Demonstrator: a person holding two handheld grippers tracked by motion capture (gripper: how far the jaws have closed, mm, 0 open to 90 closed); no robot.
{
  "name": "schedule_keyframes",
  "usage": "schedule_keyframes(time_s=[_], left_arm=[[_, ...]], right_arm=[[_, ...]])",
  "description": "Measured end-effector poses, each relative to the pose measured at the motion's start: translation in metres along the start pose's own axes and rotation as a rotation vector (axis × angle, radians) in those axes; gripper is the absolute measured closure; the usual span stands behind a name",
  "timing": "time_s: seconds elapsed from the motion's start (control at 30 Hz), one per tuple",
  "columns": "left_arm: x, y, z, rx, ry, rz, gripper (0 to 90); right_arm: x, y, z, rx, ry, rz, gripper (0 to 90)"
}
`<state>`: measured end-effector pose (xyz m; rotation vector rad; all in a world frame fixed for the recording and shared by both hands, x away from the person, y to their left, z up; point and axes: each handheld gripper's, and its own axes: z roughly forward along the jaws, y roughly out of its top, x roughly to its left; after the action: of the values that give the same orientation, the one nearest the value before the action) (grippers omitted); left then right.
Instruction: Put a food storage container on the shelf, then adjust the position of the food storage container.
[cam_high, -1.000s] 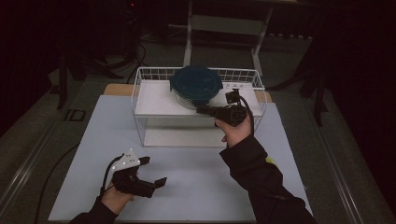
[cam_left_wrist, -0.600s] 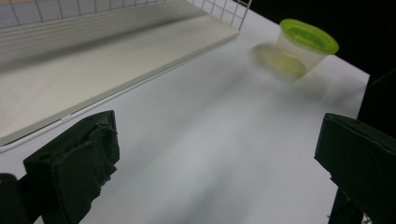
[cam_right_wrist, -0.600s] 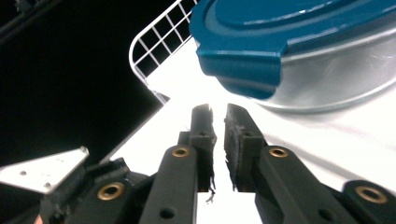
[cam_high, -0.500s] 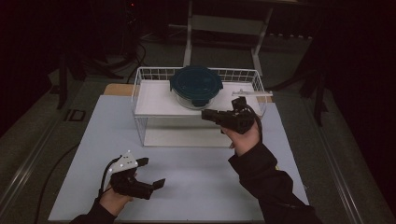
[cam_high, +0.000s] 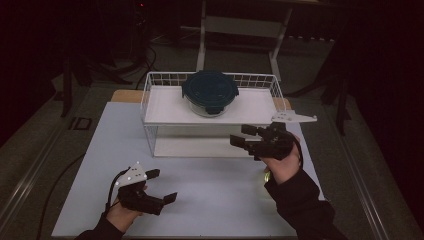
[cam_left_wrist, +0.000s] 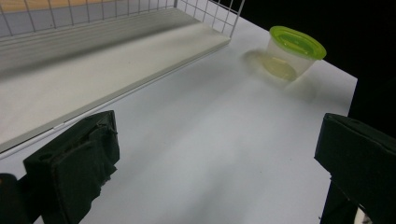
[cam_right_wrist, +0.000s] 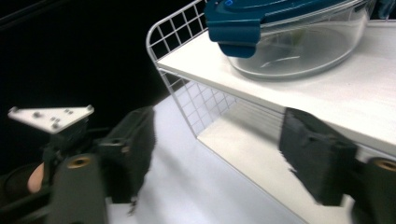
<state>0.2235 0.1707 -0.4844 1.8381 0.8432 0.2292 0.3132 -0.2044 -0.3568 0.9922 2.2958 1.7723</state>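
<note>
Glass bowl (cam_high: 210, 95) sits on rack (cam_high: 260, 107), beyond right tongs (cam_high: 243, 136).

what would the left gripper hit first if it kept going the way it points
Probably the small clear tub with the lime-green lid, ahead and slightly right of centre between its open fingers; only bare white tabletop lies before it.

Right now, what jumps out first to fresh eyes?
A round glass container with a dark blue lid sits on the top shelf of the white wire rack. The right gripper hangs open in front of the rack. A green-lidded tub stands on the table beyond the open left gripper.
</note>
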Motion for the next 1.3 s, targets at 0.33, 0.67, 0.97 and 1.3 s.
schedule_keyframes(time_s=[0.33, 0.67, 0.97, 1.3], left_arm=[[-0.001, -0.002, 0.004, 0.009, -0.012, 0.015, 0.0], [-0.001, -0.002, 0.005, 0.01, -0.017, 0.011, 0.0], [-0.002, -0.003, 0.007, 0.017, -0.02, 0.016, 0.0], [-0.001, -0.002, 0.007, 0.012, -0.023, 0.017, 0.0]], right_arm=[[-0.02, -0.037, -0.033, -0.012, -0.064, -0.021, 17.2], [-0.046, -0.074, -0.074, -0.029, -0.153, 0.026, 14.5], [-0.059, -0.104, -0.115, -0.011, -0.238, 0.051, 22.0], [-0.076, -0.135, -0.138, 0.067, -0.355, 0.091, 50.7]])
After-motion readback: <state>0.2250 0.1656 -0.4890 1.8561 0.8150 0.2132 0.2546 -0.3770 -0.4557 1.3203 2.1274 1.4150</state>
